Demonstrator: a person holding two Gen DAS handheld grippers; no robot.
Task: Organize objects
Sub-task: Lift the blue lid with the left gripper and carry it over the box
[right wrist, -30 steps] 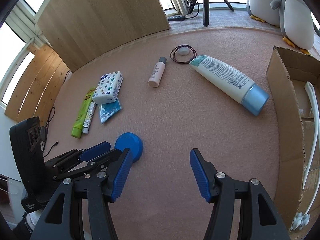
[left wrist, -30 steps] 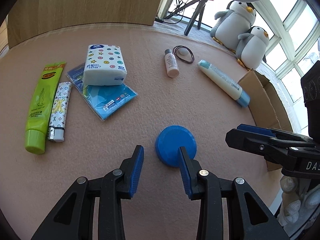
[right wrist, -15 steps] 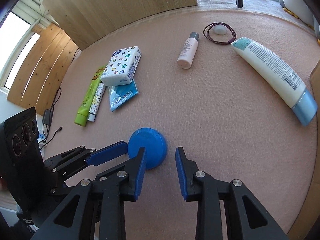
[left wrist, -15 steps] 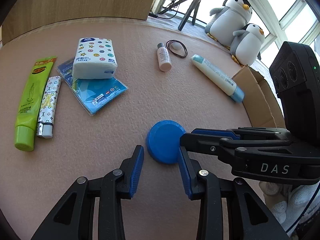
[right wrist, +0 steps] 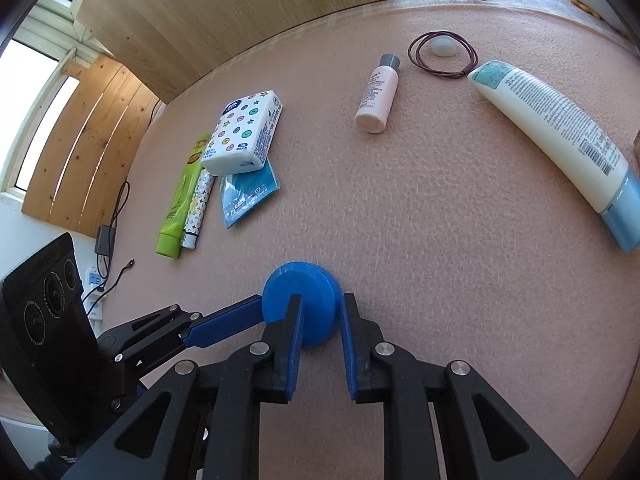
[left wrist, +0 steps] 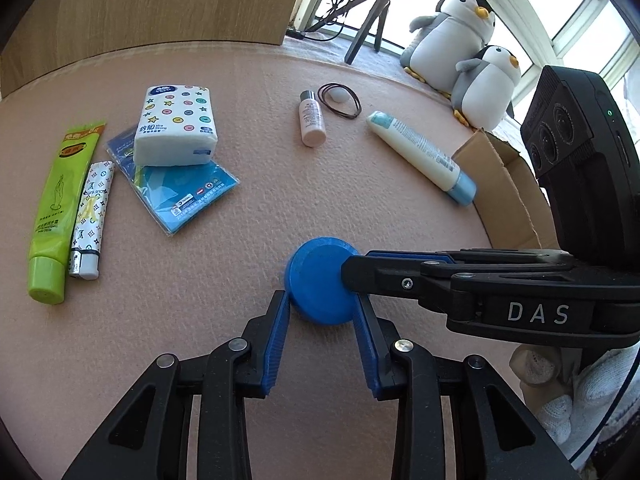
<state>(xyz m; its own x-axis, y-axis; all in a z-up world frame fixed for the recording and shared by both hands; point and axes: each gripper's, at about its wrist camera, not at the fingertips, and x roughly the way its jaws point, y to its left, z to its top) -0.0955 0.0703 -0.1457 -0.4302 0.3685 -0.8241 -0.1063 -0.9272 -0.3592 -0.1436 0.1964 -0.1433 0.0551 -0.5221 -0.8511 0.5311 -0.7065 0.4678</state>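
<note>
Both grippers have closed in on the round blue lid (left wrist: 322,284) lying flat on the near part of the pink felt mat (left wrist: 260,216). Its rim now sits between the left gripper (left wrist: 322,322)'s jaws, which touch its sides. The right gripper (right wrist: 320,318), reaching across, has just been narrowing its jaws onto the lid's edge. Farther off lie a soft tissue pack (left wrist: 176,126), two tubes (left wrist: 60,208), a small pink bottle (left wrist: 311,118) and a cardboard box (left wrist: 504,184). Plush penguins (left wrist: 468,52) sit by bright windows.
</note>
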